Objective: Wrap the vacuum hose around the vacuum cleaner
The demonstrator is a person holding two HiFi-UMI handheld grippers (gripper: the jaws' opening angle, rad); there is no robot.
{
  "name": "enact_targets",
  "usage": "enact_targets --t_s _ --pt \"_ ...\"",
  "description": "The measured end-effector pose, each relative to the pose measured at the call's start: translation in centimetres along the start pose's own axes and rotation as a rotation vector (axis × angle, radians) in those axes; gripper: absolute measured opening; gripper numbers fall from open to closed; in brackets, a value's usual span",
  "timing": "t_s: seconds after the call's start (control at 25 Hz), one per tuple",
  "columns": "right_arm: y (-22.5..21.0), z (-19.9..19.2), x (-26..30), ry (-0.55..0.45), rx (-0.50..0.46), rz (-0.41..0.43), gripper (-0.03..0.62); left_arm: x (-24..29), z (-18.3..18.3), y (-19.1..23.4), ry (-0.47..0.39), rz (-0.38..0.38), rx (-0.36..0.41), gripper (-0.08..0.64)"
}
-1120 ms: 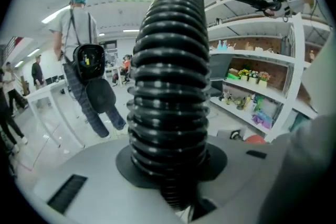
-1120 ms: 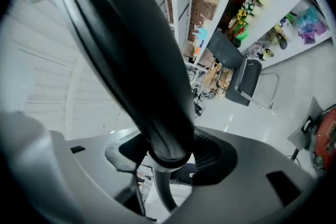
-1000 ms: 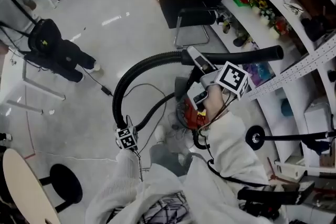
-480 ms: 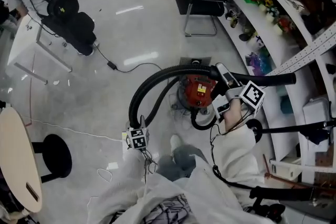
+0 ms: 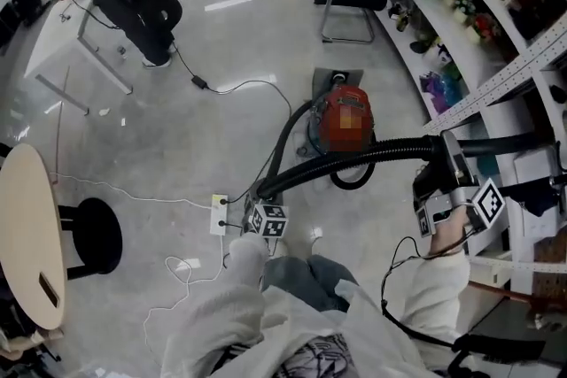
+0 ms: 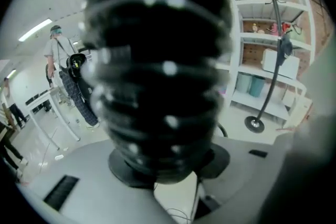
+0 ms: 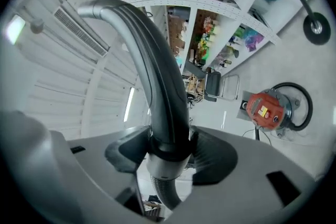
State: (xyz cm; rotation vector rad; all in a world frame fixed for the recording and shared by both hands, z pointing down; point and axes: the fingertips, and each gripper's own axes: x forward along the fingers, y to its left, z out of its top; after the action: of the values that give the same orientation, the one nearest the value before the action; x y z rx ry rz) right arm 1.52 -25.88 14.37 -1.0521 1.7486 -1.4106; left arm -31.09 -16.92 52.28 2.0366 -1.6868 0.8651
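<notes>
- Two grippers engaged, one at each end of a stretched run.
- Left gripper (image 6: 168,165): near left, closed on ribbed black hose (image 6: 157,60); jaws just been opening, hose between pads.
- Right gripper (image 7: 168,152): far right, clamped tight on grey wand (image 7: 157,71) at collar.
- Vacuum (image 5: 345,121): red, upright on floor (image 5: 177,102), beyond both grippers.
- Hose drawn left to right across near side of vacuum; short loop just beside it.
</notes>
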Motion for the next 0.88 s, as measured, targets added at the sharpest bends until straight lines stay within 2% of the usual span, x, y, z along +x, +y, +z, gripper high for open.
enact_targets --t_s 0.04,0.08,0.16,0.28,0.36,0.44,0.6,0.72,0.88 --pt "0.5 0.5 -1.1 0.002 -0.021 0.006 0.244 -0.2 -0.3 -1.2 0.017 -0.02 0.002 0.149" --pt "0.6 0.9 -2.2 0.011 -0.041 0.005 0.244 -0.5 -1.0 -2.3 0.04 -0.036 -0.015 0.187" --pt "-0.5 1.3 -4.0 0.053 -0.117 -0.018 0.244 -1.5 -3.1 -4.4 0.09 -0.047 -0.074 0.24" --pt "-2.9 0.8 -6.8 0.13 -0.286 -0.05 0.242 -4.7 -7.0 -8.1 0.145 -0.021 -0.16 0.242" --pt "-5.4 1.0 -8.4 0.171 -0.343 -0.083 0.241 -7.1 -8.9 -10.8 0.155 0.006 -0.201 0.241" --pt "-8.2 1.1 -10.0 0.209 -0.349 -0.128 0.241 -9.3 -9.5 -13.4 0.141 0.044 -0.247 0.241" --pt "-13.9 -1.7 -14.1 0.311 -0.282 -0.206 0.241 -14.0 -9.4 -18.6 0.096 0.113 -0.361 0.241" --pt "-17.7 -4.2 -16.6 0.382 -0.262 -0.261 0.241 -16.1 -8.9 -21.2 0.057 0.123 -0.408 0.241" --pt "-21.0 -7.0 -18.6 0.428 -0.235 -0.331 0.241 -18.6 -6.4 -22.0 -0.022 0.092 -0.51 0.241"
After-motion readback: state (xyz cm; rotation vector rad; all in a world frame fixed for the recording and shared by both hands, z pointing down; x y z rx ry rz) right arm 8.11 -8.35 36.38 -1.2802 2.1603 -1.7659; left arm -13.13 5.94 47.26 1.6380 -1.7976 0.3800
